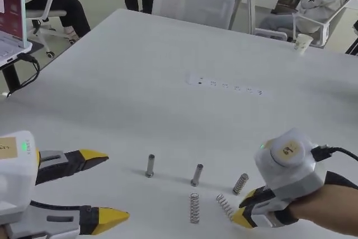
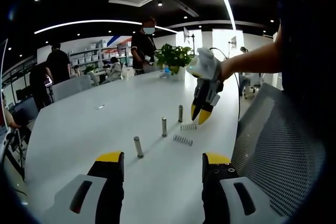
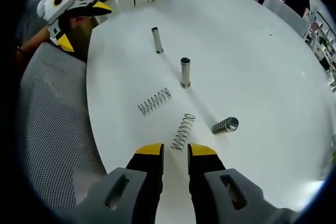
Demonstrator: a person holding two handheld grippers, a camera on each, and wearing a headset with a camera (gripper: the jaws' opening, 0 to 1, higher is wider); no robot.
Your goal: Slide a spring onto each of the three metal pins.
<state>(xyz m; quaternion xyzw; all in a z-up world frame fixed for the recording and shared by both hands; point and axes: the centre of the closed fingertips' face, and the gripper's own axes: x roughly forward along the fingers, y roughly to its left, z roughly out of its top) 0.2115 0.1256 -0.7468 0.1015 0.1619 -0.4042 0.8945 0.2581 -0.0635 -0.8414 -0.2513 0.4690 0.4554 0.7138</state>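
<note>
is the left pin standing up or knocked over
Upright: in the head view the left pin stands on end on the table, bare.

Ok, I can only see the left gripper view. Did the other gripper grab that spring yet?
Observer: Not yet. In the right gripper view the nearest loose spring lies flat on the table. One end sits right at the mouth of the right gripper, whose jaws stand a little apart and are not clamped on it.
Operator: And that bumpy thing standing at the end, is it a pin?
Observer: Yes. The right gripper view looks down on it: it looks like the third pin, flat metal top showing, with a fitted spring coiled round it.
</note>
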